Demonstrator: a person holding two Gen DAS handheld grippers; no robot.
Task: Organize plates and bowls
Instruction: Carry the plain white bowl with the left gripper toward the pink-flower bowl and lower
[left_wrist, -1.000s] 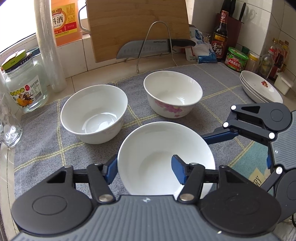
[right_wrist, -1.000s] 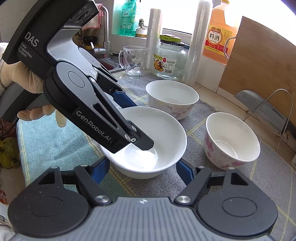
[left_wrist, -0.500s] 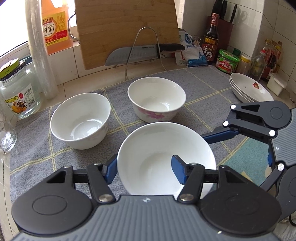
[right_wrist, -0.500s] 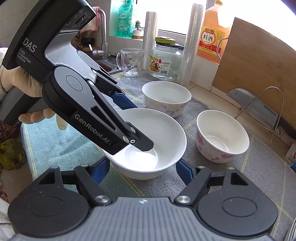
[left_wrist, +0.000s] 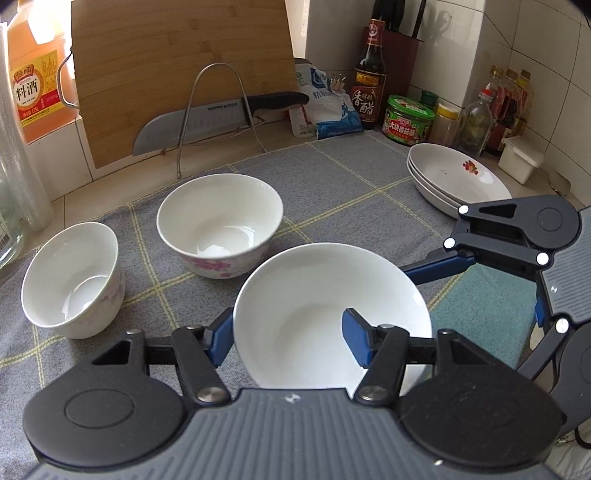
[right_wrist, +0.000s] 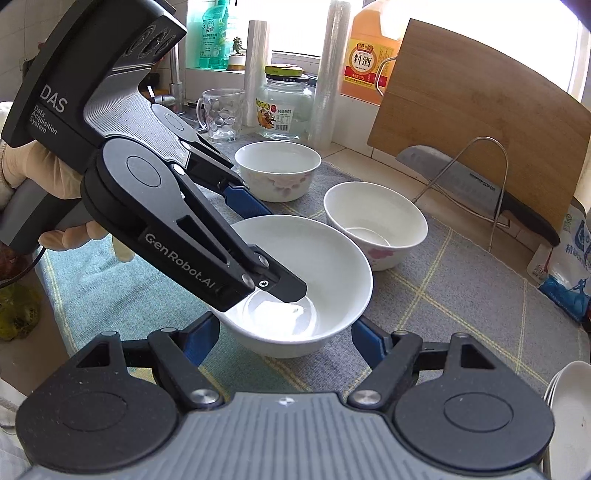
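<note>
bowls beside held bowl, plates beyond

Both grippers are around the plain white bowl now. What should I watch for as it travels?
1. The left gripper pinches only the plain white bowl's rim; a tilt may let it slip.
2. The right gripper straddles the bowl without clearly pressing, so it may add little support.
3. The two floral bowls and the stacked plates sit near; a swing could knock them.
</note>
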